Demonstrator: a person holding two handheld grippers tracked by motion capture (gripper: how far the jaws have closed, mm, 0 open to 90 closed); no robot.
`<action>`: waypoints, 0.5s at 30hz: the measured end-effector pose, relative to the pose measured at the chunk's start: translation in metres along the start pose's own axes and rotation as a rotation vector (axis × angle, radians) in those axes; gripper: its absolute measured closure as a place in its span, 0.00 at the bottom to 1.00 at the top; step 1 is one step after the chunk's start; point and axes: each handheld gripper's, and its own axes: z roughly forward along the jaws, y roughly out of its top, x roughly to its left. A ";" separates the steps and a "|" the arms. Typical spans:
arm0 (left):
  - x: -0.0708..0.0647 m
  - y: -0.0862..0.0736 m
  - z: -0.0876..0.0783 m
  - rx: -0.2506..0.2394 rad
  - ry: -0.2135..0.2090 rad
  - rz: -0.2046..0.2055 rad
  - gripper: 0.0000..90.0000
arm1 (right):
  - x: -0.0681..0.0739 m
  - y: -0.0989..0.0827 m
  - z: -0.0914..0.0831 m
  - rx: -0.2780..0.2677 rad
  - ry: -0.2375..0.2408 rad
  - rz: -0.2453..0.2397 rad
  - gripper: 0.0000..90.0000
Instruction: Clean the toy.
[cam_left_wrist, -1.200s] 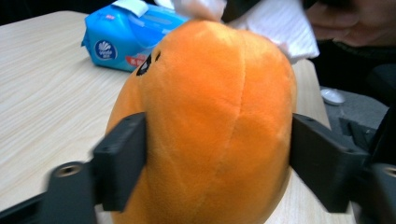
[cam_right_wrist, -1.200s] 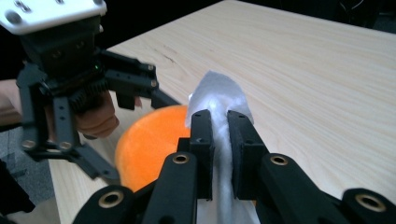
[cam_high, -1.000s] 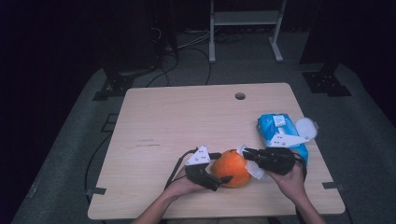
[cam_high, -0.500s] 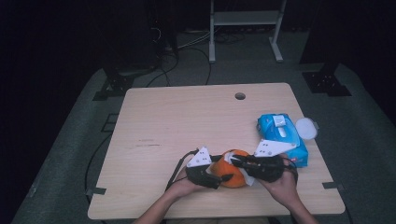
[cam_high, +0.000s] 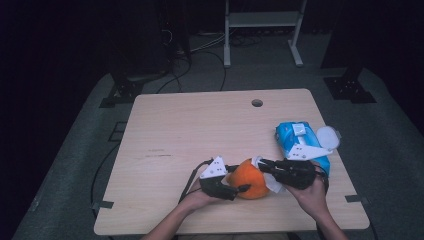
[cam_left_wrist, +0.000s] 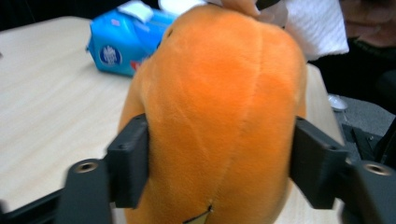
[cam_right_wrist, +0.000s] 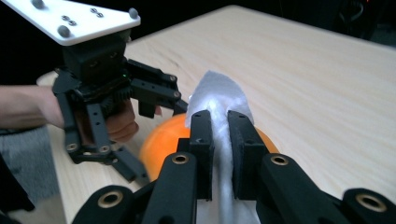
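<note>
The left gripper's fingers (cam_left_wrist: 128, 168) have just been closing and now press both flanks of the orange plush toy (cam_left_wrist: 219, 116), apparently to steady it on the counter (cam_high: 200, 125) near the front edge. The right gripper's fingers (cam_right_wrist: 201, 140) are clamped on a white wipe (cam_right_wrist: 218, 100) held against the toy's top, likely so it can be rubbed clean while the other hand braces it. In the high view the left gripper (cam_high: 239, 189) and right gripper (cam_high: 263, 165) meet over the toy. Just beyond lies the blue wipes pack (cam_high: 300, 140), lid open, handy for another sheet.
</note>
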 end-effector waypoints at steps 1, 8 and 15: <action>0.000 0.004 -0.003 -0.005 -0.001 -0.003 0.37 | 0.002 0.003 -0.003 -0.020 0.004 -0.001 0.89; 0.003 0.025 -0.031 -0.006 0.005 0.007 0.40 | -0.007 0.004 0.001 -0.056 0.032 0.059 0.89; 0.000 0.016 -0.015 0.087 0.038 0.011 0.36 | 0.010 -0.004 0.026 0.027 0.013 0.007 0.89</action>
